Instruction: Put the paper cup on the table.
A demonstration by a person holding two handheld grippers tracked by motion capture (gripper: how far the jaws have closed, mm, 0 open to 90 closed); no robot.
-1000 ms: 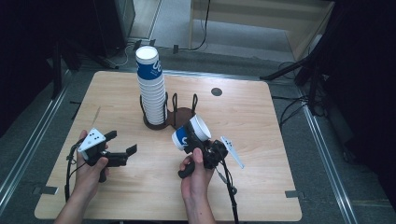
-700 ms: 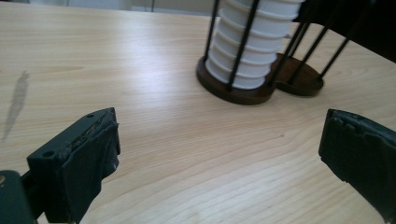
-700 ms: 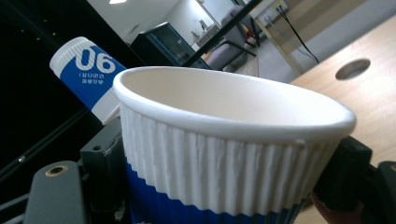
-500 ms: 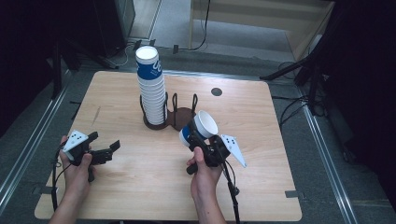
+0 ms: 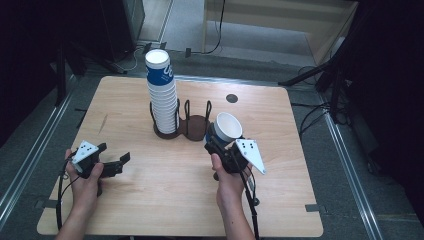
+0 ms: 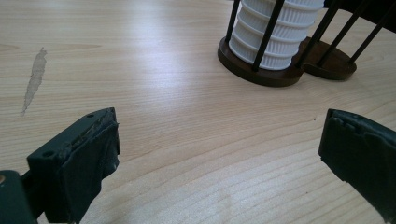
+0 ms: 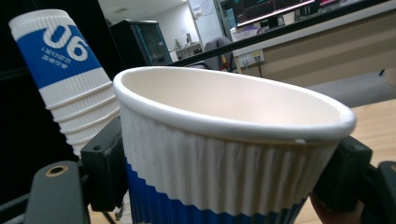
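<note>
Right gripper [image 5: 220, 145]: jaws clamped on either side of a single ribbed white-and-blue paper cup [image 5: 226, 131], mouth tilted up and away. In the right gripper view the cup [image 7: 224, 154] sits squarely between the jaws, with corrugated wall, smooth rolled rim and a bare cream inside.

Left gripper [image 5: 117, 165]: jaws spread wide with nothing between them, low over the pale wood-grain desk [image 5: 165, 200], well to the left of the cup. The desk is matt, with a faint grey smear [image 6: 33, 79] ahead of the left jaw.

Step in hand, as I judge it: one cup carried free, either bound for the holder or being taken away from it; cannot tell which.

Just beyond the right jaws: a dark brown round-based cup holder with thin black wire uprights [image 5: 195, 125]; the near bay is vacant. In the far-left bay stands a tall stack of ribbed white paper cups topped by a blue-banded one [image 5: 162, 95], leaning slightly.

Next move likely calls for levelling the cup and a light squeeze; thin paper walls crush easily.
</note>
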